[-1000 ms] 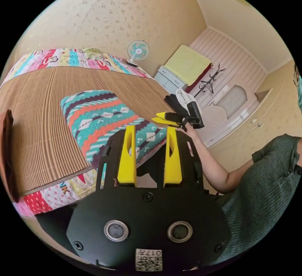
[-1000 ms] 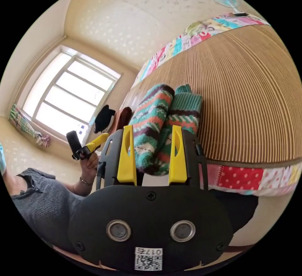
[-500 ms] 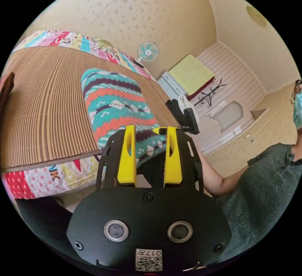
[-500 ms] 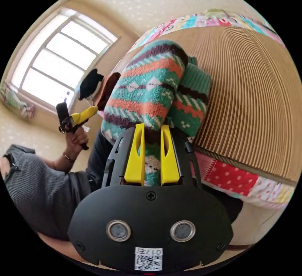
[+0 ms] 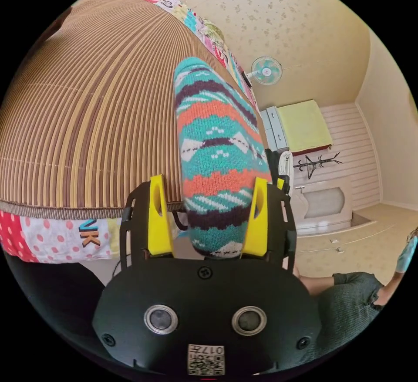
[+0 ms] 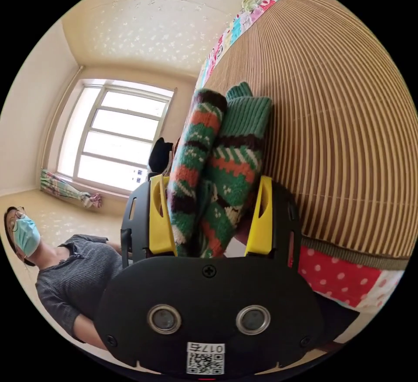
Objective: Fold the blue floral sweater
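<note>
The folded sweater (image 5: 213, 138) is a knit bundle of teal, orange and purple bands, lying at the near edge of a striped bamboo mat (image 5: 87, 94) on a bed. My left gripper (image 5: 208, 218) is open wide and straddles the bundle's near end; one jaw touches the knit, the other stands apart from it. In the right gripper view the sweater (image 6: 235, 155) shows its doubled layers and a green ribbed hem. My right gripper (image 6: 211, 218) is open wide around that end, and the mat (image 6: 339, 116) stretches away beside it.
A patchwork sheet (image 5: 52, 234) hangs below the mat's edge. A fan (image 5: 265, 70), a cabinet under a yellow cloth (image 5: 305, 125) and a coat rack stand at the far wall. Dark clothes (image 6: 159, 155) lie near a window (image 6: 117, 133). A person (image 6: 74, 268) stands close by.
Both grippers' jaws have opened wide; the right one was nearly closed on the sweater half a second ago. Both now straddle the folded bundle's ends. Both cameras have rolled and moved closer.
</note>
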The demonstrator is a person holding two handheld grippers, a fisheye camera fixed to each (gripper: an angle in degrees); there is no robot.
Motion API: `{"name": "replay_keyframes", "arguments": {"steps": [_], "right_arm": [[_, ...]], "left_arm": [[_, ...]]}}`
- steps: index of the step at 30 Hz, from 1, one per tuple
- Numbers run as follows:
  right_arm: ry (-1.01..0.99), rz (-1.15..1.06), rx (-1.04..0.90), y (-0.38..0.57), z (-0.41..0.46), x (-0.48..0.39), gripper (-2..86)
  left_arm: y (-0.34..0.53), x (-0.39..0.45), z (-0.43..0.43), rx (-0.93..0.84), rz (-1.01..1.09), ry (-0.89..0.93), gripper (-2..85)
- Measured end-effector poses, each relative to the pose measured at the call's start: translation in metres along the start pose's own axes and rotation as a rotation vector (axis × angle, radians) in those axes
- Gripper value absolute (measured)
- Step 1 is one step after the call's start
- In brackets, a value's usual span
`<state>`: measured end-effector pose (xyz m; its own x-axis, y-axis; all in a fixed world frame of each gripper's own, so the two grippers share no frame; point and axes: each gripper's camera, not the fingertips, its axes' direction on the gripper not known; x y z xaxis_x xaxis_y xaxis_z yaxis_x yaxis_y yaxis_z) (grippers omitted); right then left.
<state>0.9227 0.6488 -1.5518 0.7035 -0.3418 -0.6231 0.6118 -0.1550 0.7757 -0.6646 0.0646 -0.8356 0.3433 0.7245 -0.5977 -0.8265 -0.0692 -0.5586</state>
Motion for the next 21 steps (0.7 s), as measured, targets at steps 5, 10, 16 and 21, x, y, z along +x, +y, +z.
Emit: {"name": "replay_keyframes", "arguments": {"steps": [5, 10, 16, 21], "right_arm": [[-0.132, 0.048, -0.124, 0.002, 0.043, 0.009, 22.0], [-0.252, -0.026, -0.266, 0.001, 0.1, -0.027, 18.2], [-0.269, -0.293, -0.369, -0.032, 0.227, -0.155, 17.3], [-0.327, -0.363, -0.38, -0.072, 0.345, -0.25, 17.3]], "left_arm": [[0.003, -0.03, 0.0, -0.05, -0.048, 0.214, 22.9], [0.005, -0.012, -0.112, 0.117, 0.036, 0.108, 21.8], [-0.01, 0.026, -0.322, 0.29, 0.211, -0.125, 21.8], [-0.017, 0.02, -0.464, 0.461, 0.142, -0.407, 21.7]]}}
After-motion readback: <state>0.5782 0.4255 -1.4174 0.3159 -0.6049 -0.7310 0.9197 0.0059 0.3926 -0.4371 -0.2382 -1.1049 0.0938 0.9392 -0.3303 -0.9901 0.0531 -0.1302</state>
